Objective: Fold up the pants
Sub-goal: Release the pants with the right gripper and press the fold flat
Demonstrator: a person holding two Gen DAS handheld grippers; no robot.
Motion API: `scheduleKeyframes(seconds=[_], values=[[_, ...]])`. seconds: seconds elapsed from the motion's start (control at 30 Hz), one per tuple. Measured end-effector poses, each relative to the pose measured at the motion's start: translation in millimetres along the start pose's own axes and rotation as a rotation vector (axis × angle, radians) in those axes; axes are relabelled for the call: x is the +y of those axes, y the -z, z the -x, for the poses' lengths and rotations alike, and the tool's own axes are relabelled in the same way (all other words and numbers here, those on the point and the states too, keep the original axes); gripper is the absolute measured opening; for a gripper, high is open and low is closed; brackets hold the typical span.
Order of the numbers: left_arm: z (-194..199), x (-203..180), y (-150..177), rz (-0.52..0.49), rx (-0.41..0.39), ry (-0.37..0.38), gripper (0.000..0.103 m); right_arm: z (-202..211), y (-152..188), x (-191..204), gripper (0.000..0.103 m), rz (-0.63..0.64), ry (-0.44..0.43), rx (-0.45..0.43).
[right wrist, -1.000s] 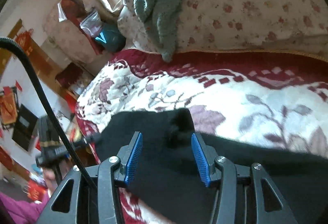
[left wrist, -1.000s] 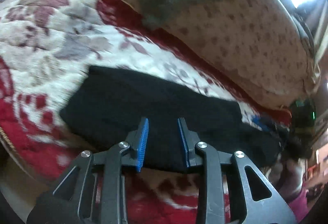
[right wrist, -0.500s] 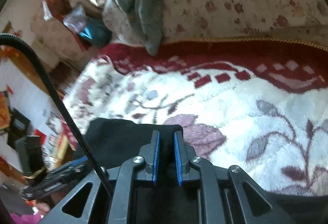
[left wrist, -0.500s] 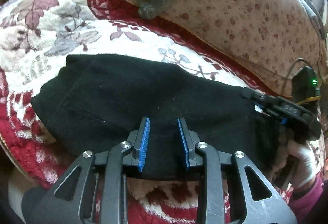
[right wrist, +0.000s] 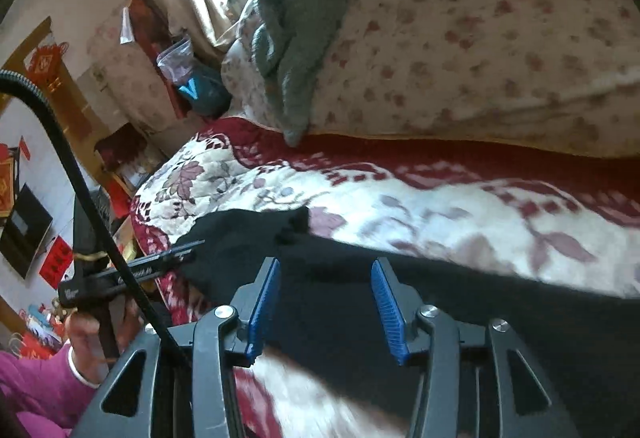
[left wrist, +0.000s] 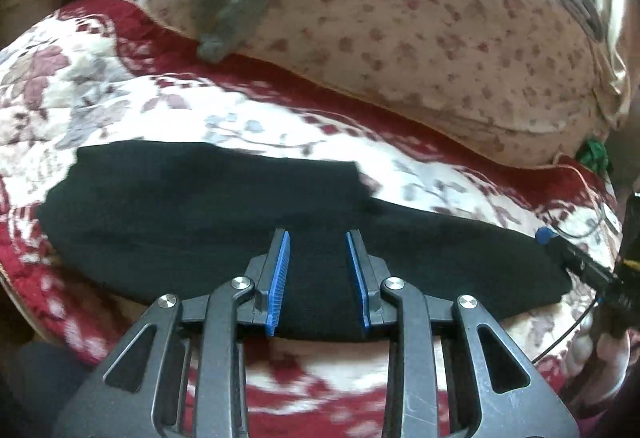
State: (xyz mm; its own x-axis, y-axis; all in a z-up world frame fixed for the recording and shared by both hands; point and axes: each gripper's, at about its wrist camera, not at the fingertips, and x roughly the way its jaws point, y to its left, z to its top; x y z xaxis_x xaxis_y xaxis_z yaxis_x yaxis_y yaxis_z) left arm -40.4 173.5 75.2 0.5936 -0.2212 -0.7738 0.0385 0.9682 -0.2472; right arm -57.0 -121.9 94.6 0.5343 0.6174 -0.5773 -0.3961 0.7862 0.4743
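The black pants (left wrist: 224, 213) are laid out flat across a red-and-cream floral blanket (left wrist: 120, 105), stretched sideways with one layer doubled over the other (the upper layer's edge steps down about halfway along).

The left gripper (left wrist: 316, 270) is held over the near edge of the pants, its blue pads (left wrist: 279, 278) set apart. Black cloth is seen between them, but whether the pads actually press on it can't be told.

The right gripper (right wrist: 326, 310) has just been opened up again; its jaws are spread wide over the pants (right wrist: 360, 298), with fabric seen below the gap and nothing pinched by the pads (right wrist: 386, 310).

In the right wrist view, the left gripper (right wrist: 188, 252) is seen out at the far end of the pants, held by a hand (right wrist: 86, 334) coming out of a pink sleeve (right wrist: 36, 382).

Behind the blanket, a big flower-print pillow (left wrist: 440, 49) is propped up, with a grey-green knitted garment (right wrist: 304, 17) draped over it.
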Motion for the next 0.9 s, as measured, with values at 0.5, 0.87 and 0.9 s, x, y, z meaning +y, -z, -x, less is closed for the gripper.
scheduleKeyframes(seconds=[0.5, 0.87, 0.9], values=[[-40.6, -138.2, 13.6, -0.167, 0.139, 0.224, 0.049, 118.2, 83.5, -100.6, 0.054, -0.296, 0.213, -0.040], [-64.8, -192.7, 10.2, -0.256, 0.171, 0.271, 0.049, 131.4, 108.3, -141.7, 0.065, -0.468, 0.213, -0.049], [-67.1, -195.9, 9.7, -0.262, 0.173, 0.281, 0.049, 132.6, 109.2, -143.8, 0.066, -0.477, 0.212, -0.056]])
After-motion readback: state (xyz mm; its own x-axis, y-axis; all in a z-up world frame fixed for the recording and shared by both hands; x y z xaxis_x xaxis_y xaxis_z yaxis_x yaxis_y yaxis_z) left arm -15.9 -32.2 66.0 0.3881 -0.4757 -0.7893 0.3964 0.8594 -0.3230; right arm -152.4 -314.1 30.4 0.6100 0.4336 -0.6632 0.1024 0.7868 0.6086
